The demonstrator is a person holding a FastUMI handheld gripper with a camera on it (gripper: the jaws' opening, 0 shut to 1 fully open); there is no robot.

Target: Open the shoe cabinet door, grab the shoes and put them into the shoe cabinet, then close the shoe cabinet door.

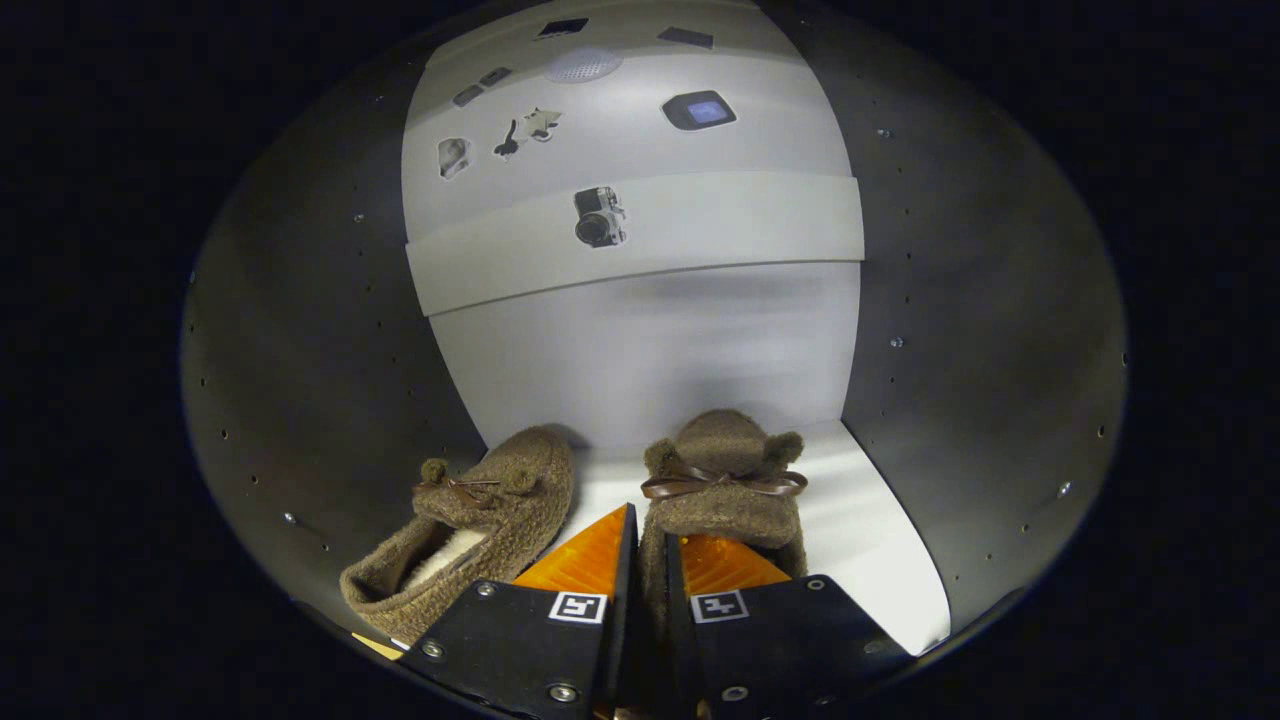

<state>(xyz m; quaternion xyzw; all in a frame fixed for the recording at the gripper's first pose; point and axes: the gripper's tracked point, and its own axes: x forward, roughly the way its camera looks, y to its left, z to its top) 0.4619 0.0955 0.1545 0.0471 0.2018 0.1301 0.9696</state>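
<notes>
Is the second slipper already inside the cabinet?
Inside: the gripper, shut on the right slipper, holds it on the white shelf beside the left slipper.

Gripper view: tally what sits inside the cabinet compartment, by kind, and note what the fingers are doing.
Brown fuzzy slippers: 2, one left of the fingers, one pinched at the heel
Gripper: 1, shut on the right slipper
White shelf floor: 1
Total: 4
</notes>
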